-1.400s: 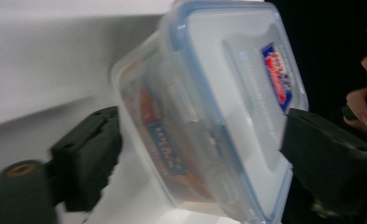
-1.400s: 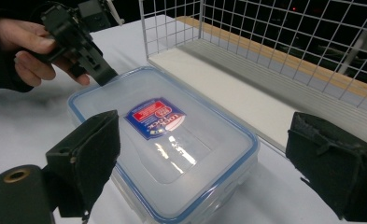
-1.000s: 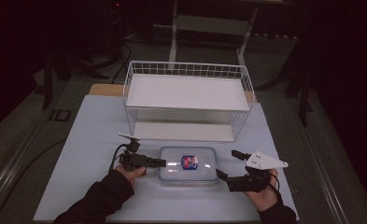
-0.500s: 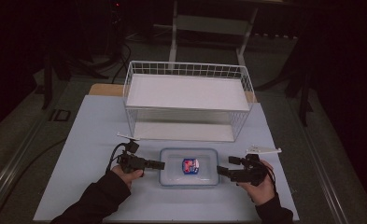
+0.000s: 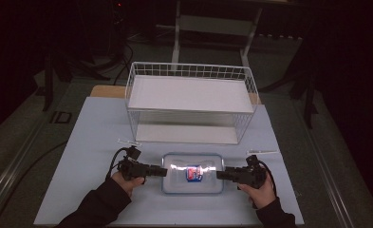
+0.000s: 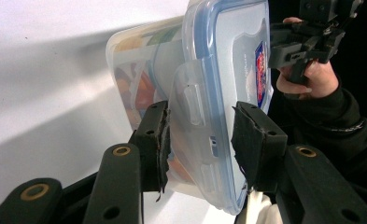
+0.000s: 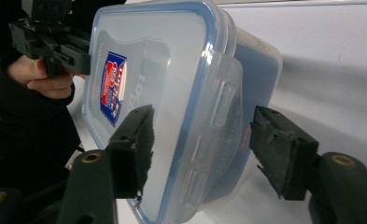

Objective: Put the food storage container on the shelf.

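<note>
A clear plastic food container (image 5: 192,173) with a blue-sealed lid and a red-and-blue label lies flat on the table near the front edge. My left gripper (image 5: 164,172) is at its left end. In the left gripper view the gripper (image 6: 202,140) is shut on that end of the container (image 6: 228,60), with the latch flap between the pads. My right gripper (image 5: 218,174) is at the right end. In the right gripper view its jaws (image 7: 204,133) have just been closing around the right latch of the container (image 7: 162,70), and a gap still shows at one pad.
A white wire basket (image 5: 189,95) with a shelf stands just behind the container. Two small white strips lie on the pale blue table, one at the left (image 5: 128,142) and one at the right (image 5: 262,152). Dark floor surrounds the table.
My right gripper came down and in to the container's right end, and its jaws narrowed around it. The left gripper stayed at the left end.
</note>
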Tool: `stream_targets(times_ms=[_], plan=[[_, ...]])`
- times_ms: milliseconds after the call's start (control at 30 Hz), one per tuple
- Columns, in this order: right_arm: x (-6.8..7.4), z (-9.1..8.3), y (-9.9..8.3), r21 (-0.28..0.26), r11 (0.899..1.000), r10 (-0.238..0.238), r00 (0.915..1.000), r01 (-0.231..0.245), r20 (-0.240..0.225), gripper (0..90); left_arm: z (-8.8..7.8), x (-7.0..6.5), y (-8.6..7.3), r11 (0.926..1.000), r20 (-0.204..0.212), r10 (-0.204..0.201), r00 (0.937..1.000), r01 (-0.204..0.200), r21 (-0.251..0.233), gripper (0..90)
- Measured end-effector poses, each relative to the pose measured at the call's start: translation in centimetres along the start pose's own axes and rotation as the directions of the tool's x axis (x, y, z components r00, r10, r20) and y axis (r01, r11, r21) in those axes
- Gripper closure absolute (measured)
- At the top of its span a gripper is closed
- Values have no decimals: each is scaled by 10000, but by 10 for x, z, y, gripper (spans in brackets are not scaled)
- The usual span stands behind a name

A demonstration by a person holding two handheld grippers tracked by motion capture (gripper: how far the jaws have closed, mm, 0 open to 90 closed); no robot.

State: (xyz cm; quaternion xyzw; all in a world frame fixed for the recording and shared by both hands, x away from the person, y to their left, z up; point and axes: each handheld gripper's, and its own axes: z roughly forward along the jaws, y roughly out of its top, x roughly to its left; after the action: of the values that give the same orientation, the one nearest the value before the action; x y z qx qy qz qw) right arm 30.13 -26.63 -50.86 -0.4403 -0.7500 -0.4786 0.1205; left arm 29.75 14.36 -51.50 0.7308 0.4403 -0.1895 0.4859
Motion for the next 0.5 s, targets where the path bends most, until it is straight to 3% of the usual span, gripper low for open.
stream_targets(times_ms=[33, 133, 500], plan=[[0, 0, 0, 29, 10000, 68, 9999, -68, -141, 460, 0, 0, -1, 10000, -11, 44, 10000, -44, -5, 570], [-1, -1, 0, 175, 9994, 303, 9986, -296, -426, 472, -1, -2, -2, 9999, -33, 123, 9999, -123, -23, 573], [5, -4, -5, -39, 9955, 944, 9951, -946, -302, 496, -2, -12, -8, 9991, -364, 226, 9991, -239, -342, 575]])
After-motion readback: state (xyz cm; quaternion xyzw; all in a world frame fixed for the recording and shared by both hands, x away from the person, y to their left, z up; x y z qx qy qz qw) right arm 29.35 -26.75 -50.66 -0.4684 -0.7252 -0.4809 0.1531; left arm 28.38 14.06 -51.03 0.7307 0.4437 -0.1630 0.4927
